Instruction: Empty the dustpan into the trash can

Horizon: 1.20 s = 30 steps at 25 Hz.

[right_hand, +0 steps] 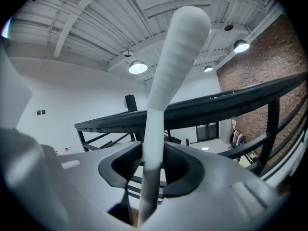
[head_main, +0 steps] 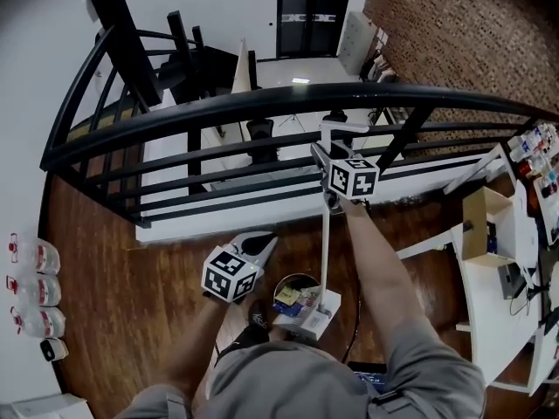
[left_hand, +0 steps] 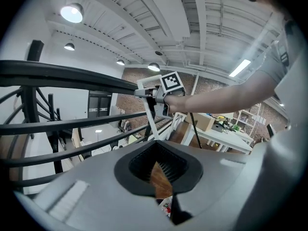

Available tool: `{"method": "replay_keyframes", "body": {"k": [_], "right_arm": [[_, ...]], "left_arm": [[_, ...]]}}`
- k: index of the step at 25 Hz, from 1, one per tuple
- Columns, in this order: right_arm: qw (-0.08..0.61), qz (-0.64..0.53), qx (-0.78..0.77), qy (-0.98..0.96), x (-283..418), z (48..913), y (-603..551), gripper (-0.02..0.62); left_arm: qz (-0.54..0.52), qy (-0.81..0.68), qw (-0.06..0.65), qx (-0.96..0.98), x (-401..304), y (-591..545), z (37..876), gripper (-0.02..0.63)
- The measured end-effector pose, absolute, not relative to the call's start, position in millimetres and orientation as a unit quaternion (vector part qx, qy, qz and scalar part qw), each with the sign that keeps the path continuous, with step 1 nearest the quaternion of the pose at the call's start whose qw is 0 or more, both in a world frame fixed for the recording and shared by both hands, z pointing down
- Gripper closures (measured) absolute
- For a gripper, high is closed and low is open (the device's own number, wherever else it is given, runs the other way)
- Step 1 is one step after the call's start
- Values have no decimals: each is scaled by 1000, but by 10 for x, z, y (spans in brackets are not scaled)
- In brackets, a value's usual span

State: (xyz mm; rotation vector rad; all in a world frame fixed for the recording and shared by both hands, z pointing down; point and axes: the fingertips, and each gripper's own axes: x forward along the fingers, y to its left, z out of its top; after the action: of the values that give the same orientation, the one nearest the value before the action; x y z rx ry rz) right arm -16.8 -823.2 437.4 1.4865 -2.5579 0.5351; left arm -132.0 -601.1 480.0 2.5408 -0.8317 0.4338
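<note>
My right gripper (head_main: 326, 159) (right_hand: 153, 153) is shut on the long white handle (head_main: 324, 234) (right_hand: 168, 71) of the dustpan, just below its top. The pole runs down to the white dustpan (head_main: 310, 315), which rests at the lower right rim of the round dark trash can (head_main: 291, 282). Colourful rubbish lies inside the can. My left gripper (head_main: 265, 239) (left_hand: 155, 150) hovers left of the can with its jaws together at the tips and nothing between them. In the left gripper view the right gripper (left_hand: 161, 96) and the handle (left_hand: 150, 119) show ahead.
A black metal railing (head_main: 288, 103) runs across just beyond both grippers, over a drop to a lower floor. A white desk (head_main: 489, 321) with a cardboard box (head_main: 485, 225) stands at the right. Water bottles (head_main: 31, 286) lie at the left. A black cable (head_main: 356, 321) trails beside the dustpan.
</note>
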Motion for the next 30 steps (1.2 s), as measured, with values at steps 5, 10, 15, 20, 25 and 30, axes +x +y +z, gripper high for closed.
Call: {"method": "replay_keyframes", "body": {"k": [5,10,15,20,25,30], "right_arm": [[70,182,494,-847,-201,4462,-8381,474],[69,189,489,-849,-249,4418,-8309,476],[55,180,496,-848,-204,4212,-7987,476],[38,161,496,-853,-102,3916,-7465,477],[25,144,519,-842,19,3640,-6864,477],[12,119,551,-826,219,3322,-6166,479]], "left_arm": [[155,-313,214,912,-1438,-6121,4797,603],[157,-305,219,913,-1416,-6128,4862,601],[155,-280,219,922,-1283,-6058,4895,601],[148,-250,209,934,-1154,-5940,4843,602],[142,-206,203,947,-1107,-5769,4816,601],[142,-169,190,957,-983,-5562,4745,601]]}}
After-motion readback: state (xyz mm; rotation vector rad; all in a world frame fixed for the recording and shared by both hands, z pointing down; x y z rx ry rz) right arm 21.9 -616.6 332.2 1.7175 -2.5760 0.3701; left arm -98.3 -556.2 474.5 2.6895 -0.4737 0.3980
